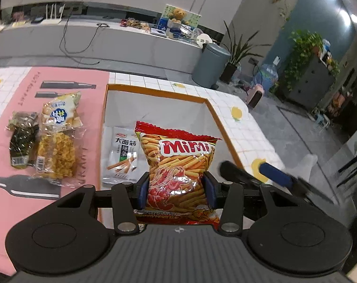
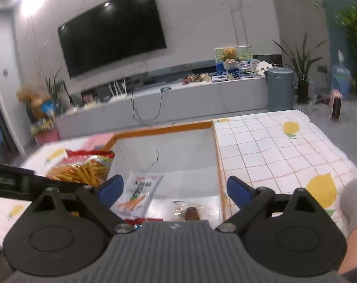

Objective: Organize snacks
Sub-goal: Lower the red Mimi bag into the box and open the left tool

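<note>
My left gripper (image 1: 176,188) is shut on a red Mimi shrimp-stick bag (image 1: 178,165) and holds it upright over the white box with an orange rim (image 1: 211,110). A white snack packet (image 1: 120,158) lies on the box floor. The Mimi bag also shows in the right wrist view (image 2: 81,167) at the box's left edge. My right gripper (image 2: 174,191) is open and empty above the near end of the box (image 2: 164,127), over the white packet (image 2: 138,193) and a clear-wrapped brown snack (image 2: 190,212).
Three snack packs lie on the pink mat left of the box: a dark seaweed pack (image 1: 22,139), a yellow crispy pack (image 1: 56,155) and a white-and-blue pack (image 1: 60,110). The table has a white tiled cloth with lemons (image 2: 284,153). The right gripper shows at the right (image 1: 272,174).
</note>
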